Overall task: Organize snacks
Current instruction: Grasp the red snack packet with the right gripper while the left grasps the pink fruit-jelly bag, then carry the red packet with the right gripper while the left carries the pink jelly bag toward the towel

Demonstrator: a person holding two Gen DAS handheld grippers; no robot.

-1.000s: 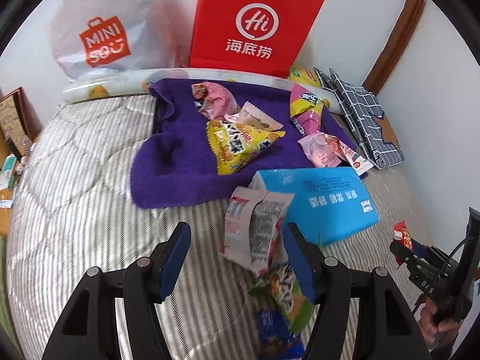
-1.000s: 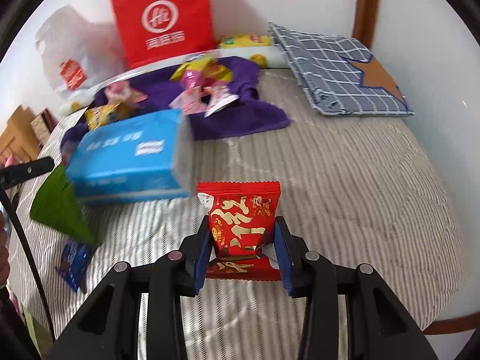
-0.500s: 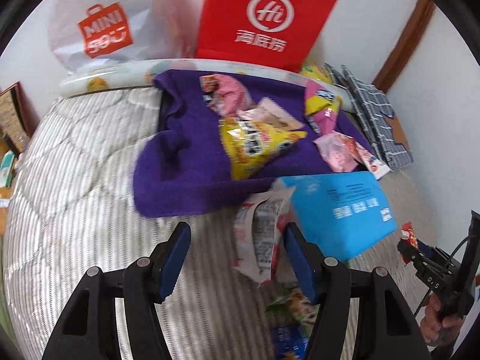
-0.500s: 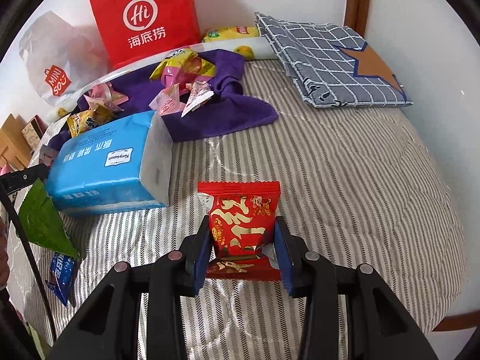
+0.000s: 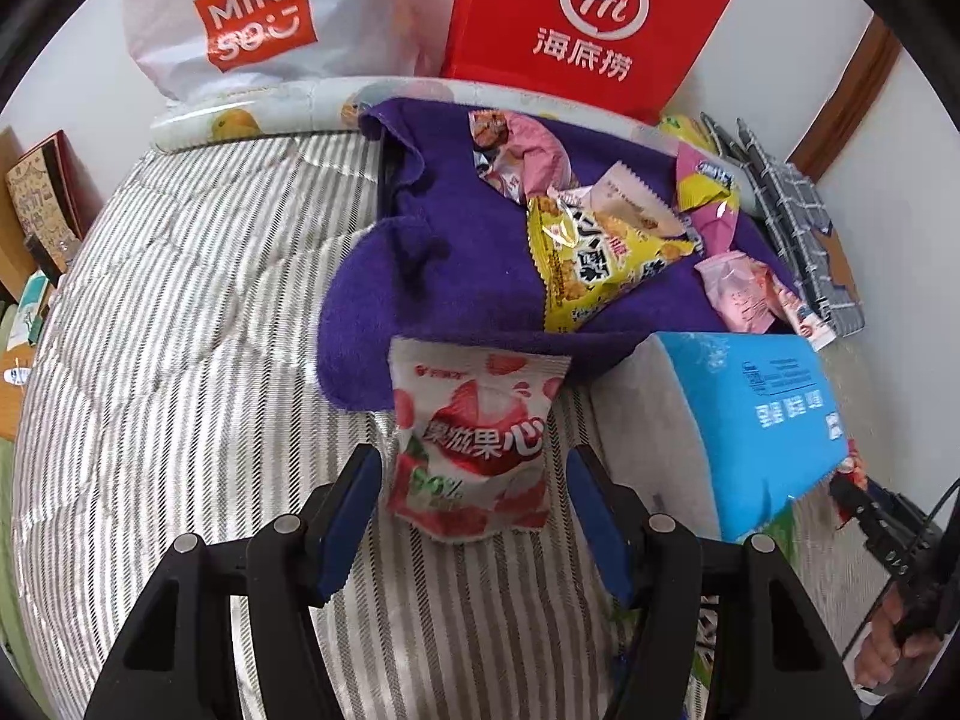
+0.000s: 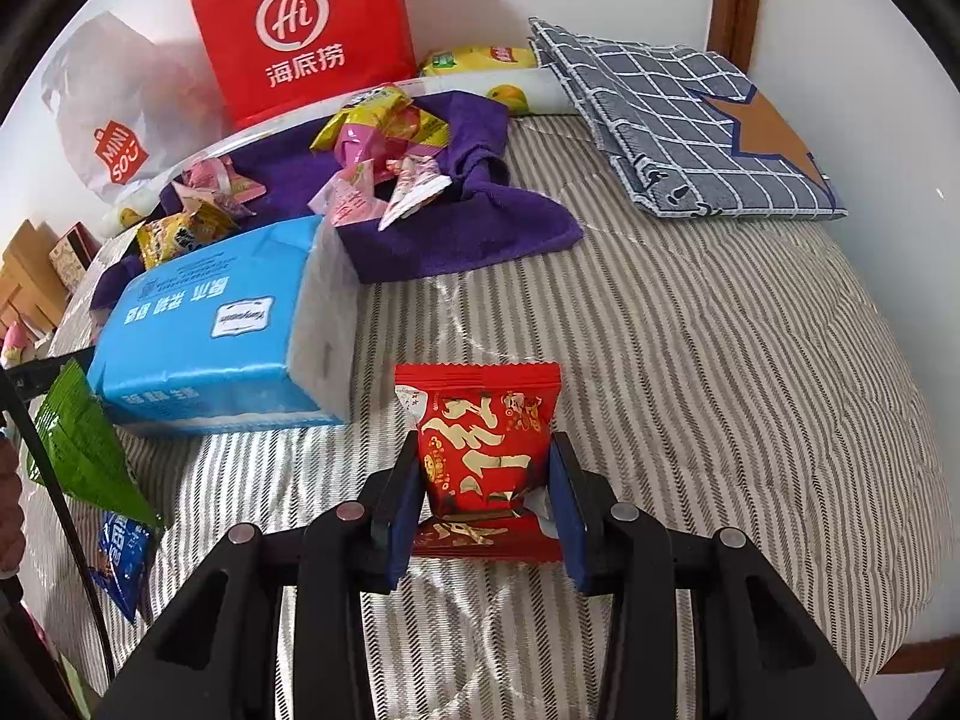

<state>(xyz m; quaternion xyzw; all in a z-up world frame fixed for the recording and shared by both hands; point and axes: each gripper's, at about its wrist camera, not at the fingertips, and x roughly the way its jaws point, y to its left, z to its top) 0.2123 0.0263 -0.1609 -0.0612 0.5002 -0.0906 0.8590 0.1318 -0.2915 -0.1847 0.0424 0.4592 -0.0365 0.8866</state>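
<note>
My left gripper (image 5: 474, 468) is open over the striped bed. A white-and-red strawberry snack packet (image 5: 474, 444) lies between its fingers without touching either one. Its top edge overlaps a purple towel (image 5: 420, 264) that carries several snacks, among them a yellow packet (image 5: 600, 258) and pink packets (image 5: 738, 294). My right gripper (image 6: 483, 474) is shut on a red snack packet (image 6: 480, 444) and holds it above the bed. The purple towel (image 6: 468, 228) with its snacks also shows in the right wrist view.
A blue tissue pack (image 5: 756, 408) (image 6: 228, 324) lies right of the strawberry packet. A red paper bag (image 5: 588, 24) and a white Miniso bag (image 5: 252, 18) stand at the wall. A checked cloth (image 6: 690, 132) lies far right. A green packet (image 6: 84, 450) and a blue one (image 6: 120, 558) sit by the left edge.
The left gripper moved forward and down toward the towel. The strawberry packet turned over and now lies face up between its open fingers. The right gripper still holds the red packet.
</note>
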